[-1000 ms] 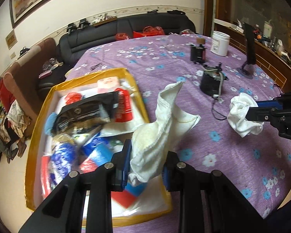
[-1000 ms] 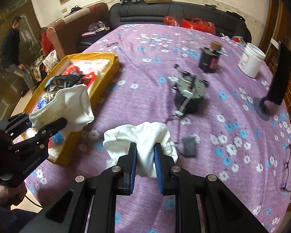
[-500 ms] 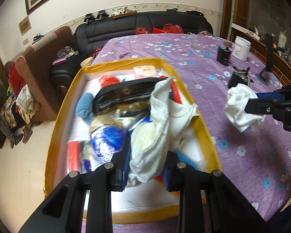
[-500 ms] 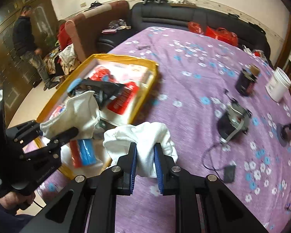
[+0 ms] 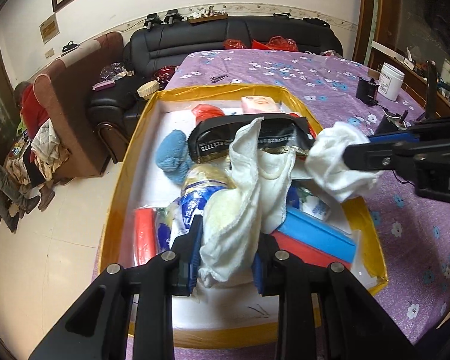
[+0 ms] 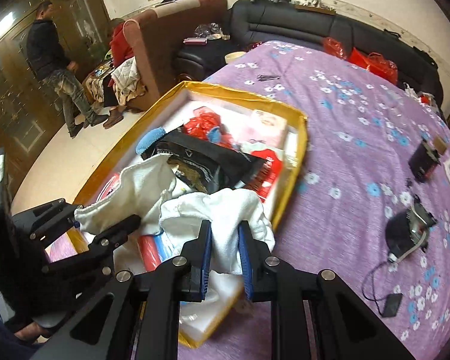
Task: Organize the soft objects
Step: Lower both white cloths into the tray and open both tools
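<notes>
Over the yellow-rimmed box (image 5: 126, 156), the left gripper (image 5: 226, 249) pinches a cream cloth (image 5: 249, 186) and the right gripper (image 6: 224, 258) clamps a white towel (image 6: 222, 210). Lower both onto a bare patch, clear of the black packet (image 5: 249, 135), before letting go.
</notes>
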The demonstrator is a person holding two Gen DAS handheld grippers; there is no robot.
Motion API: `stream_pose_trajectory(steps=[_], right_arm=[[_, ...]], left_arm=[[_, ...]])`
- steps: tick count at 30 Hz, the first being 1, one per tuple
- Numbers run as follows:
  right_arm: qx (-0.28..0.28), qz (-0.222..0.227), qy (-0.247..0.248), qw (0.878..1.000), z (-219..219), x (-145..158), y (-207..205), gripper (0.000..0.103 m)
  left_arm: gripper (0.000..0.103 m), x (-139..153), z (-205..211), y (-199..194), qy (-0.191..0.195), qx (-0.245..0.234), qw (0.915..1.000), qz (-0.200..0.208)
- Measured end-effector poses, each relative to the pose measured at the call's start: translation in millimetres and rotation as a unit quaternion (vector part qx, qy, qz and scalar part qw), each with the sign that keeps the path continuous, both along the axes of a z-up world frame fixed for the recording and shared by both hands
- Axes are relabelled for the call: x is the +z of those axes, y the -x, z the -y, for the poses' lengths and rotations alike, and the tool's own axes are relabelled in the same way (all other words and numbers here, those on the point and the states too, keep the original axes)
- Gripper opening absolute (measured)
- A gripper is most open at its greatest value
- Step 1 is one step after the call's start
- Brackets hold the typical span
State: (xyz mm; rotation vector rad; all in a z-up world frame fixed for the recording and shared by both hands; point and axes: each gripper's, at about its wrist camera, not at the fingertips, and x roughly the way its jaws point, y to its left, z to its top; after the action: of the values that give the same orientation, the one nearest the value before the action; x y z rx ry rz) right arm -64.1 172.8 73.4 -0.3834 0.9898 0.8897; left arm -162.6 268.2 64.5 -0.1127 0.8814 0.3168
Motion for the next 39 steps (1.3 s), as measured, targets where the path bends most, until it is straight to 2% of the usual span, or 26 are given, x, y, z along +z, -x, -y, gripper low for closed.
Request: stream_pose_trajectory(steps=[7,24,39], right_arm=[[-0.01,-0.013,0.001,1.0,-24.7,-7.7,-13.8,0.02],[-0.052,-0.013,0.004,0.999,-58.2,-13.7,-64.2,0.02],[-0.049,-0.01,0.008,0.999,-79.8,-28.6,-80.0,0.02]], left_arm=[[0.028,1.3,-14.0,-8.9,0.003,0.001,1.0,-0.003],[0.028,2.2,-48.5,-66.2,0.013,0.005,0.9998,-0.014],[0.028,-1.4,-39.5,-66.1,0.001,0.004,0.9998,-0.017]])
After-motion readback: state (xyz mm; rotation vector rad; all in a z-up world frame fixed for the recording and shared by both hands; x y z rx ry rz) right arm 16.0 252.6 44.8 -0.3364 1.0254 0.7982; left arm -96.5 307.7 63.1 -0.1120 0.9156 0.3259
